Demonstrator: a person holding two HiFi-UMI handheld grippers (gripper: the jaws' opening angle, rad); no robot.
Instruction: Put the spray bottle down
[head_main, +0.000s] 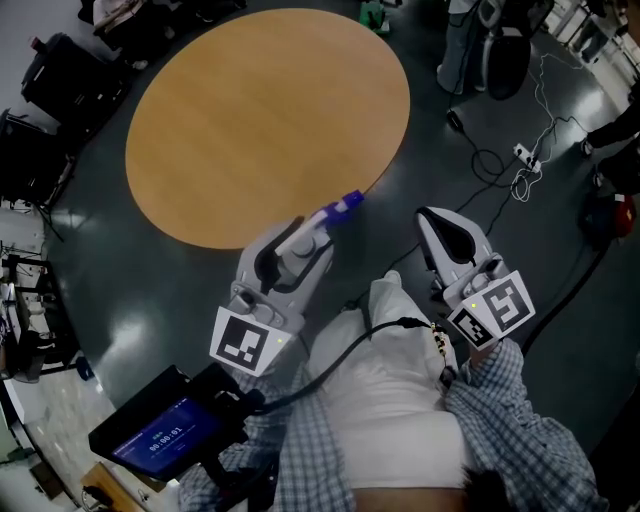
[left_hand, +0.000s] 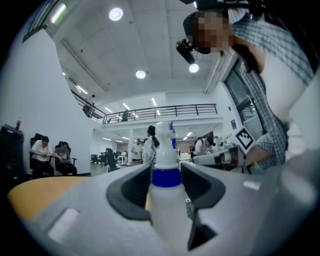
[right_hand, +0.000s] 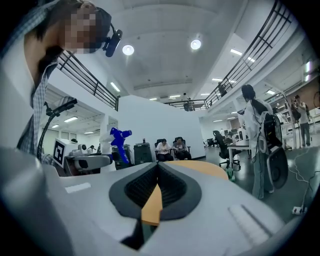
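Near edge of round surface (head_main: 270, 120): spray bottle (head_main: 341, 208) (blue nozzle, white body)
Left tongs (head_main: 316, 228): clenched on the spray bottle's body
Right tongs (head_main: 432, 222): pressed together, beside the surface

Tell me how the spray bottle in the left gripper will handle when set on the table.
The spray bottle looks tall and narrow with a trigger head on top, so it may tip if released tilted. Its smooth plastic body could slip in the left gripper. It probably stays stiff; its fill cannot be seen.
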